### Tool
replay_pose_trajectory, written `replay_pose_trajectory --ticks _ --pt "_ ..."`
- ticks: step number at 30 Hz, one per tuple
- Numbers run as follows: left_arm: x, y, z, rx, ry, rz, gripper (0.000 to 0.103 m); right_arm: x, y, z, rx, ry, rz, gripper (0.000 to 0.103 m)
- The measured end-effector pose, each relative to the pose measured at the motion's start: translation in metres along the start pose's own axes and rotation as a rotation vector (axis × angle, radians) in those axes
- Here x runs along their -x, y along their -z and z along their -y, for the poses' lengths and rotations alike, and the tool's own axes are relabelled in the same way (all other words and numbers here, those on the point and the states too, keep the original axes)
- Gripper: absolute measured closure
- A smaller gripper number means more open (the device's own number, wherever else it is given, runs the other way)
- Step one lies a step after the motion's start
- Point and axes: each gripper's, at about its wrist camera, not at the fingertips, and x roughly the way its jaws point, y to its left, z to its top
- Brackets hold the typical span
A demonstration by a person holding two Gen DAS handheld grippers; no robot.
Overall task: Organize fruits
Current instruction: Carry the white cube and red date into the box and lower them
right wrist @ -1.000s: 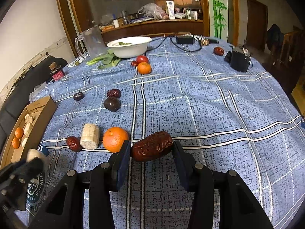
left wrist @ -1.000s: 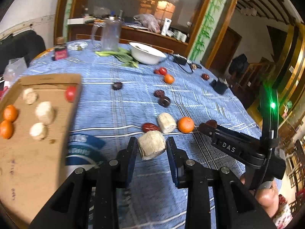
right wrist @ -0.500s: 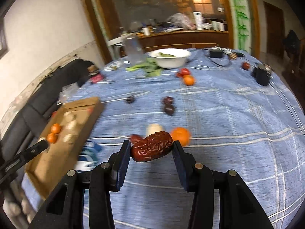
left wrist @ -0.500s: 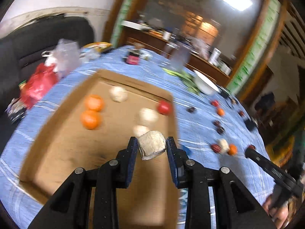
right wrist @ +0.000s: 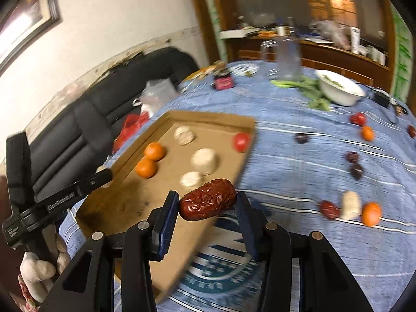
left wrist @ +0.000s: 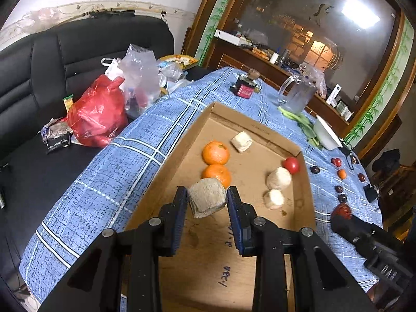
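Note:
My left gripper (left wrist: 207,200) is shut on a beige fibrous chunk (left wrist: 207,200) and holds it above the cardboard tray (left wrist: 234,265). The tray holds two oranges (left wrist: 215,152), three pale chunks (left wrist: 278,178) and a red tomato (left wrist: 291,165). My right gripper (right wrist: 208,204) is shut on a wrinkled red date (right wrist: 208,202) over the tray's near right edge (right wrist: 228,182). More dates (right wrist: 329,209), an orange (right wrist: 370,213) and a pale chunk (right wrist: 350,205) lie on the blue cloth to the right.
A white bowl (right wrist: 340,89), greens (right wrist: 312,91), a glass jug (left wrist: 296,95) and a small red box (left wrist: 244,89) stand at the table's far side. A black sofa (left wrist: 52,59) with plastic bags (left wrist: 98,114) is left of the table.
Both grippers have swung left from the loose fruit on the cloth toward the cardboard tray, each still holding its item. The left now hovers over the tray's middle.

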Motion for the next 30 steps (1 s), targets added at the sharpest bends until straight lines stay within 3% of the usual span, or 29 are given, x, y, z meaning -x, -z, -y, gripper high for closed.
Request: replay_pose_trajectory --ticks 13,24,30 --pt "-0.035 -0.001 0.002 -0.028 -0.018 -0.082 0.073 -0.071 0.0 -0.025 0.097 0.011 -0.138 0.054" --pt "-0.05 0.002 0.004 -0.037 -0.021 -0.123 0.072 -0.084 0.002 -0.036 0.162 0.035 -0.149 0.054" --pt "-0.052 0.002 0.008 -0.061 -0.019 -0.126 0.064 -0.086 0.003 -0.039 0.186 0.051 -0.148 0.054"
